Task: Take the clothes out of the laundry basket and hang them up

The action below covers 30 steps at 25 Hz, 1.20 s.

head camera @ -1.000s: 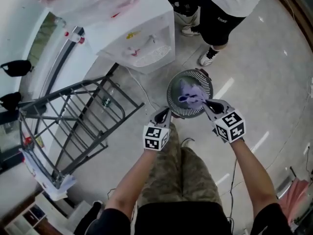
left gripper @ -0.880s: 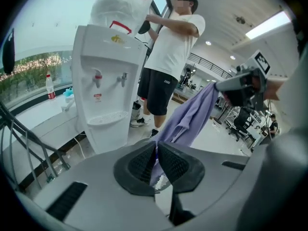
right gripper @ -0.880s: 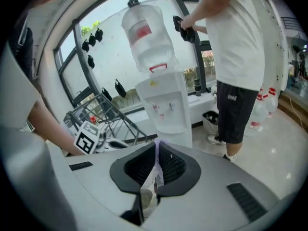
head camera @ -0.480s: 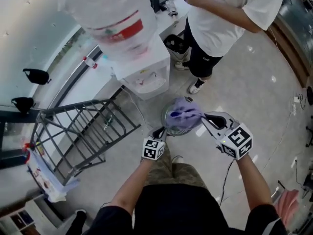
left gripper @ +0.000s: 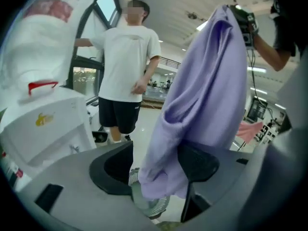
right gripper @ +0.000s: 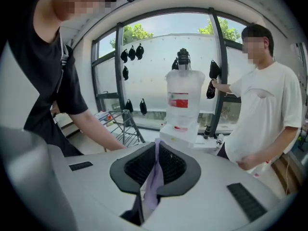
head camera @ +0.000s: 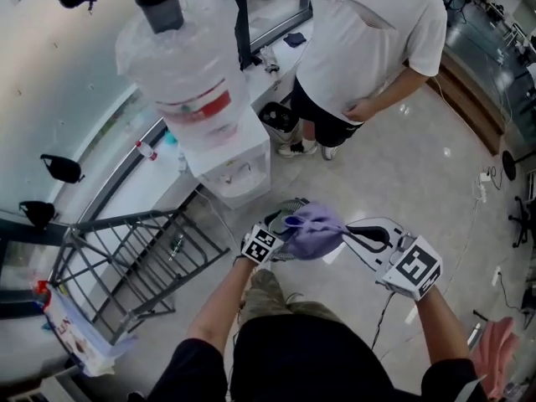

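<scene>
The purple garment (head camera: 314, 229) is held up clear of the laundry basket (left gripper: 150, 206), with a fold of it pinched between the closed jaws of the right gripper (head camera: 350, 229). The jaws of the left gripper (head camera: 280, 223) have just been spread wide, and the cloth hangs between them unclamped. One piece is thus taken out. Hanging it on the drying rack (head camera: 126, 262) is judged still to be done.

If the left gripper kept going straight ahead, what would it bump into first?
The purple garment: it hangs right between the fingers of the left gripper, which have just been opening. Behind it, probably the basket on the floor.
</scene>
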Each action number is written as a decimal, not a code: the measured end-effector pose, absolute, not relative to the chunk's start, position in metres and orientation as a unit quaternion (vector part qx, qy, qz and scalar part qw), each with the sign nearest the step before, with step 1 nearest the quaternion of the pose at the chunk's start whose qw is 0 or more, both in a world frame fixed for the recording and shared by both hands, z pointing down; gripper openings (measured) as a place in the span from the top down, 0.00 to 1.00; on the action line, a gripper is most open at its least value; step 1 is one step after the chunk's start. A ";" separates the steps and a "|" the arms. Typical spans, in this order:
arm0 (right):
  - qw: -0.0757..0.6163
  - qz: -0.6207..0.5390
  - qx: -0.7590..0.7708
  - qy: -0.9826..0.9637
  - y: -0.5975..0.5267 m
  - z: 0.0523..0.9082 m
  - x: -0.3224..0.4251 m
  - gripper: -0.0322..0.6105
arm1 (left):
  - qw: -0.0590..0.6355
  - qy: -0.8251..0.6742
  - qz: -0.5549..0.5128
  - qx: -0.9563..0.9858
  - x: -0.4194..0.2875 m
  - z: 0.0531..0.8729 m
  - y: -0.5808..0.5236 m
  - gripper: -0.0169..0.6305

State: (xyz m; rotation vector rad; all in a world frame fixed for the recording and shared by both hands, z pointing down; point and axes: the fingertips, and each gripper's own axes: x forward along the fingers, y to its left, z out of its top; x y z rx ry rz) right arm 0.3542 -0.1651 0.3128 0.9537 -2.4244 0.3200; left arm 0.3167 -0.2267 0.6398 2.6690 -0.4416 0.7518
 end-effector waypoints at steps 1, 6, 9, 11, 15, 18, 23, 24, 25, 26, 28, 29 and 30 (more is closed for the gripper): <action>0.258 0.117 0.356 -0.891 -0.162 0.307 0.357 0.92 | 0.159 -0.137 0.261 0.942 0.328 0.633 -0.228 0.56; 0.265 0.119 0.401 -0.869 -0.150 0.281 0.377 0.92 | 0.183 -0.093 0.234 0.951 0.349 0.595 -0.209 0.90; 0.270 0.115 0.423 -0.858 -0.138 0.281 0.398 0.92 | 0.201 -0.111 0.228 0.946 0.336 0.585 -0.200 0.93; 0.267 0.115 0.433 -0.853 -0.130 0.284 0.409 0.92 | 0.215 -0.150 0.215 0.941 0.314 0.571 -0.199 0.93; 0.252 0.126 0.445 -0.850 -0.102 0.289 0.426 0.92 | 0.231 -0.260 0.199 0.916 0.250 0.535 -0.187 0.94; 0.230 0.130 0.442 -0.857 -0.083 0.295 0.420 0.92 | 0.235 -0.328 0.191 0.895 0.198 0.506 -0.164 0.94; 0.159 0.113 0.428 -0.882 -0.095 0.276 0.385 0.92 | 0.194 -0.433 0.141 0.869 0.115 0.427 -0.142 0.94; 0.143 0.108 0.424 -0.888 -0.098 0.268 0.373 0.92 | 0.182 -0.455 0.134 0.861 0.097 0.409 -0.135 0.94; 0.128 0.101 0.419 -0.893 -0.100 0.259 0.360 0.92 | 0.168 -0.477 0.130 0.853 0.077 0.390 -0.129 0.94; 0.115 0.091 0.411 -0.900 -0.103 0.248 0.345 0.92 | 0.153 -0.500 0.126 0.843 0.058 0.371 -0.122 0.94; 0.095 0.060 0.391 -0.914 -0.106 0.222 0.308 0.92 | 0.124 -0.544 0.110 0.823 0.017 0.333 -0.109 0.94; 0.087 0.044 0.378 -0.921 -0.105 0.209 0.287 0.92 | 0.116 -0.563 0.097 0.812 -0.006 0.315 -0.100 0.94; 0.080 0.029 0.364 -0.928 -0.101 0.196 0.265 0.92 | 0.112 -0.581 0.080 0.802 -0.028 0.299 -0.089 0.94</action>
